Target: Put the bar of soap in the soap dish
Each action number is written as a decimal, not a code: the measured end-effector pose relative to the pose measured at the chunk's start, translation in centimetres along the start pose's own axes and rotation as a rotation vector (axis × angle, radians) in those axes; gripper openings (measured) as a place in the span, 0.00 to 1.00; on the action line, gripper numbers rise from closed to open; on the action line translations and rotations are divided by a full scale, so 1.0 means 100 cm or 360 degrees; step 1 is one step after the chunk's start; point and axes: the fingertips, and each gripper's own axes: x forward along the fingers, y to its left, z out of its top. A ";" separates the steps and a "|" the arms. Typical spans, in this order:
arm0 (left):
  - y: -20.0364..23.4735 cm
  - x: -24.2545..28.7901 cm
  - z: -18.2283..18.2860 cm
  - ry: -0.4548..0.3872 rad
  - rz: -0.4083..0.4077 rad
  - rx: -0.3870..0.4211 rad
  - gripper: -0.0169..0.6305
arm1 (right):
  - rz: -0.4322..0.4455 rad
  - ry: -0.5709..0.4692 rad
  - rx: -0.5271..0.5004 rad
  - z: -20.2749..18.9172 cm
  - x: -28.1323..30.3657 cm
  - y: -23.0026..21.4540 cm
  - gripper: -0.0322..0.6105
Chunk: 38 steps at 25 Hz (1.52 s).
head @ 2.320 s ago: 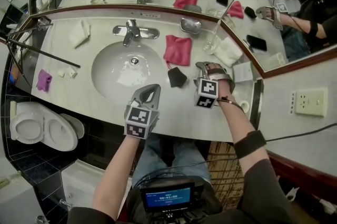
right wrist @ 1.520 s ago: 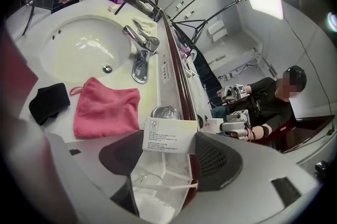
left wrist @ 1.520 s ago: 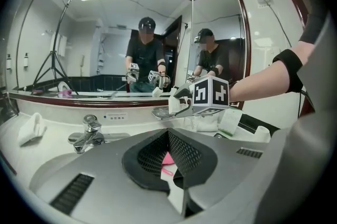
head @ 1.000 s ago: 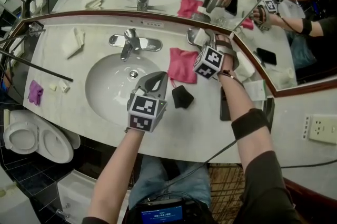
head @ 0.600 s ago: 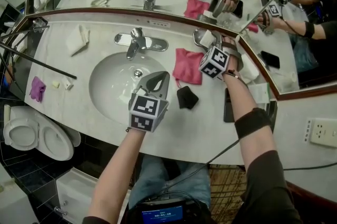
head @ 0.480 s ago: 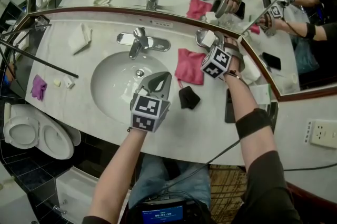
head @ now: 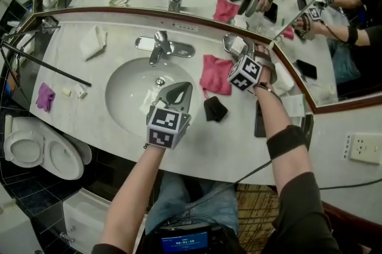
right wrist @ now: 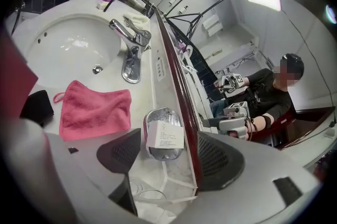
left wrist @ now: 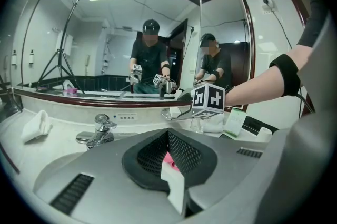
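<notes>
- Soap bar [right wrist: 165, 137] lies in soap dish [right wrist: 162, 114] — I read right gripper [right wrist: 167, 162] jaws wide, just been opening, pads clear of it.
- Left gripper [left wrist: 169, 157] closed tight, empty.

Left gripper [left wrist: 168, 134]: fingers [left wrist: 192, 153] closed together.
Pink cloth [left wrist: 169, 161]: glimpsed through the gap beneath.
Tap [left wrist: 100, 129]: left, on the desk [left wrist: 66, 125].
Marker cube [left wrist: 207, 103]: right of centre, before the mirror [left wrist: 105, 33].
Forearm [left wrist: 258, 86]: far right, wearing a black band [left wrist: 285, 73].

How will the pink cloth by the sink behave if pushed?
The cloth is probably floppy: it lies flat and rumpled, so a push would likely bunch it, not slide it. It looks light, and its fuzzy terry surface should grip rather than slip.
</notes>
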 end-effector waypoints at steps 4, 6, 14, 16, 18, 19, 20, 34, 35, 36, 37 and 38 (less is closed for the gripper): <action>-0.005 -0.012 0.009 0.0011 -0.0008 0.0010 0.03 | 0.0033 -0.0014 0.0049 0.004 -0.029 -0.002 0.53; -0.008 -0.022 0.015 0.0020 -0.0011 0.0019 0.03 | 0.0030 -0.0037 0.0098 0.006 -0.051 -0.005 0.45; -0.017 -0.068 0.045 -0.0002 -0.0002 0.0066 0.03 | -0.0047 -0.0175 0.0484 0.004 -0.157 -0.006 0.14; -0.019 -0.077 0.050 -0.0005 -0.0012 0.0100 0.03 | -0.0061 -0.0200 0.0634 -0.003 -0.183 -0.006 0.12; -0.021 -0.087 0.053 -0.0002 -0.0022 0.0132 0.03 | -0.0058 -0.0214 0.0814 -0.017 -0.204 -0.003 0.10; -0.021 -0.092 0.052 0.0005 -0.0023 0.0144 0.03 | -0.0053 -0.0215 0.0907 -0.027 -0.213 0.001 0.10; -0.021 -0.097 0.050 0.0013 -0.0022 0.0152 0.03 | -0.0051 -0.0211 0.0997 -0.037 -0.223 0.006 0.10; -0.032 -0.127 0.037 0.0048 -0.0073 0.0203 0.03 | -0.0191 -0.0165 0.1885 -0.188 -0.319 0.054 0.08; -0.034 -0.126 0.036 0.0049 -0.0086 0.0207 0.03 | -0.0201 -0.0146 0.1909 -0.195 -0.324 0.060 0.08; -0.035 -0.127 0.036 0.0049 -0.0094 0.0208 0.03 | -0.0208 -0.0127 0.1924 -0.200 -0.327 0.066 0.08; -0.036 -0.128 0.035 0.0050 -0.0098 0.0209 0.03 | -0.0212 -0.0112 0.1928 -0.204 -0.331 0.071 0.08; -0.037 -0.130 0.034 0.0051 -0.0101 0.0212 0.03 | -0.0214 -0.0104 0.1926 -0.205 -0.334 0.075 0.07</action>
